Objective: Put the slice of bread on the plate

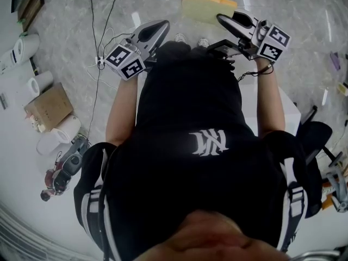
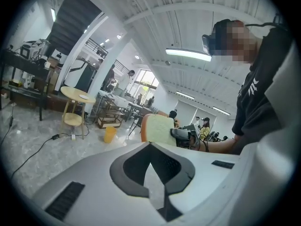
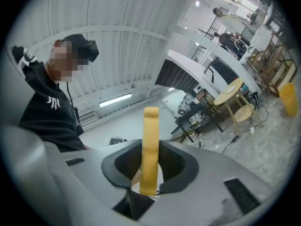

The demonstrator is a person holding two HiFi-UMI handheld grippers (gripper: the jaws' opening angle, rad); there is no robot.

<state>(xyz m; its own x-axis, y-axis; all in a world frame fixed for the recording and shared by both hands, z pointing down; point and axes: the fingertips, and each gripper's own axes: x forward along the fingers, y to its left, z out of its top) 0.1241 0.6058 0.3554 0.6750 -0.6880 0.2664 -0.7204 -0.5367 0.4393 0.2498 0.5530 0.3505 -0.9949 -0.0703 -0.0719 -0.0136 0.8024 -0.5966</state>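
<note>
A slice of bread (image 1: 205,6), pale with an orange-brown crust, hangs in the air in front of the person with my right gripper (image 1: 224,19) shut on it. In the right gripper view the slice (image 3: 151,140) stands edge-on and upright between the dark pads (image 3: 176,166). The left gripper view shows its flat face (image 2: 159,128) with the right gripper (image 2: 184,134) clamped on its side. My left gripper (image 1: 162,26) is held level a little to the left of the bread, jaws together, holding nothing (image 2: 151,171). No plate shows in any view.
Below is a grey marbled floor with cables (image 1: 97,53), a cardboard box (image 1: 49,106) and paper rolls (image 1: 19,47) at the left. A round wooden table (image 2: 77,96), a yellow bin (image 2: 109,134) and several people stand further off in the hall.
</note>
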